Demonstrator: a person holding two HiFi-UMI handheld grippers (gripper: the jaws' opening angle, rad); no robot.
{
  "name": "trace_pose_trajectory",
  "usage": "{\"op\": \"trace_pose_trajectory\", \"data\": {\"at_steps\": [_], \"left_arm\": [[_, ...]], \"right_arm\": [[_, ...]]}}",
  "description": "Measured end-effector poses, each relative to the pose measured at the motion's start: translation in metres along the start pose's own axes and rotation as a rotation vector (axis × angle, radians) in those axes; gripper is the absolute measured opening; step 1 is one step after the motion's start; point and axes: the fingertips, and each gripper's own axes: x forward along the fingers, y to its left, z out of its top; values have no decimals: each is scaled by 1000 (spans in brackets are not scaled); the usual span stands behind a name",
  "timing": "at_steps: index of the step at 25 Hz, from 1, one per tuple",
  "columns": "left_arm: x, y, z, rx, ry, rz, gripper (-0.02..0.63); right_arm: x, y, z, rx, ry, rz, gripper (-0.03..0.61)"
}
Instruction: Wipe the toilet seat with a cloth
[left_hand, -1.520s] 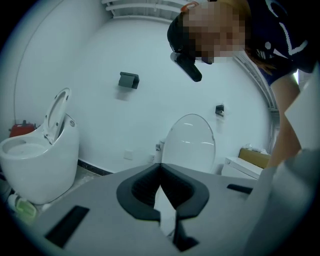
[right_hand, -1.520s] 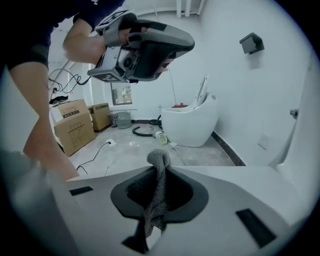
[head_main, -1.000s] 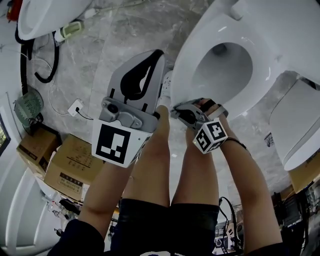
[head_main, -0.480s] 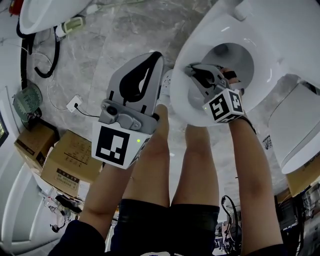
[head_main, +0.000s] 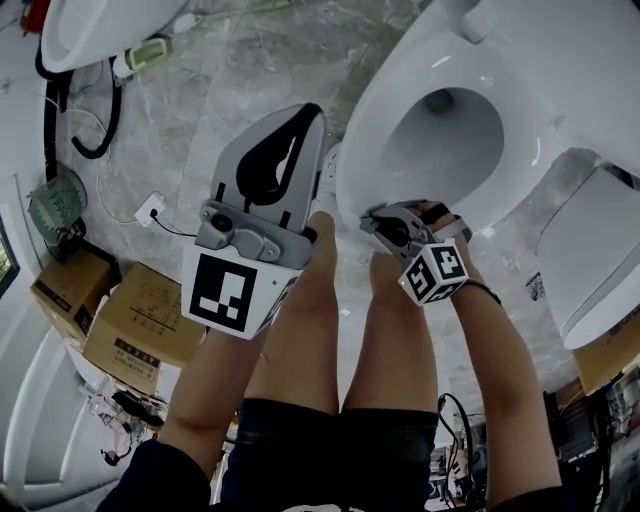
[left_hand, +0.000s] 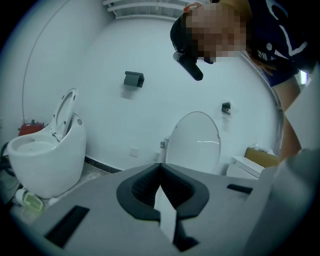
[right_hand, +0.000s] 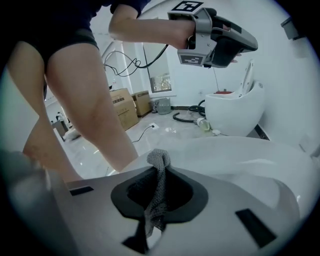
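Right gripper view: the right gripper (right_hand: 159, 170) has its jaws clamped on a grey cloth (right_hand: 157, 200), whose bunched tip sits at the front rim of the seat (right_hand: 240, 150). The left gripper (left_hand: 161, 169), jaws together on nothing, hangs beside the seat, clear of it.
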Motion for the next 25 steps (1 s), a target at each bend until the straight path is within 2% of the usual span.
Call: {"op": "trace_pose_trajectory", "data": {"at_steps": [3,8,11,13,17,20,23,25], "left_arm": [[5,-3,-7,2,19,3,14],[12,-8,-5,-4,14,3,14],[15,-7,-1,0,7,0,14],[17,-6,-2,-1,18,2,14],[22,-3,2,-5,14,4,14],[28,0,7,-3,5,5,14],[33,4,9,0,-3,2,14],[34,6,11,-10,-1,10,14]], "right_arm": [[5,-19,-7,-16,32,-36,55],[-1,-115,-30,43,139,-222,55],[-32,-177,-26,121,97,-390,55],[-41,-195,-19,134,69,-426,55],[-25,-168,3,118,22,-352,55],[-4,-109,21,86,-26,-218,55],[16,-48,38,-2,-55,-53,55],[23,-31,44,-73,-47,-1,55]]}}
